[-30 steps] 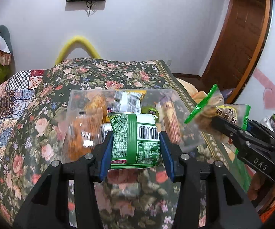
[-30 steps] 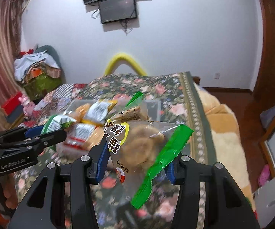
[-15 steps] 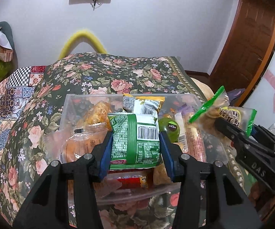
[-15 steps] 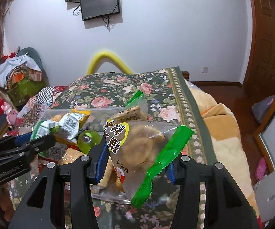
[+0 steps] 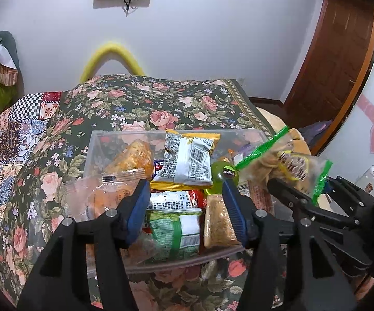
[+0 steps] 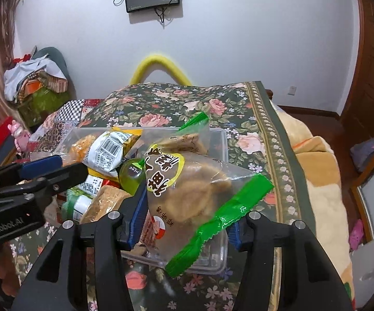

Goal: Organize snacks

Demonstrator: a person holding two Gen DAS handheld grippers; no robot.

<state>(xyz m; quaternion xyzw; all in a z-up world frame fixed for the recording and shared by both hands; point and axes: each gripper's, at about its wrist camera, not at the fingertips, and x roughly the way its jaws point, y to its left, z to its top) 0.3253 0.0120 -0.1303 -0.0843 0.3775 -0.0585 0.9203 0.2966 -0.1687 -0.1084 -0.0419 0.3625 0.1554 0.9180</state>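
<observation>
A clear plastic bin (image 5: 93, 142) full of snack packets stands on the flowered bedspread. My left gripper (image 5: 187, 202) is open above its near side, and the green snack packet (image 5: 176, 230) lies in the bin below and between the fingers. My right gripper (image 6: 184, 212) is shut on a clear cookie bag with green ends (image 6: 194, 181) and holds it over the bin's right part (image 6: 223, 140); the bag also shows in the left wrist view (image 5: 288, 160). The left gripper shows in the right wrist view (image 6: 47, 168).
In the bin lie a white and yellow packet (image 5: 187, 160), a green round cup (image 5: 223, 173), orange snack bags (image 5: 132, 155) and others. A yellow arch (image 5: 111, 54) rises behind the bed. A wooden door (image 5: 337, 59) stands right. Clutter is piled at the left (image 6: 36, 85).
Both grippers moved forward over the bin. My left gripper opened and the green packet dropped into the bin. My right gripper still holds the cookie bag.
</observation>
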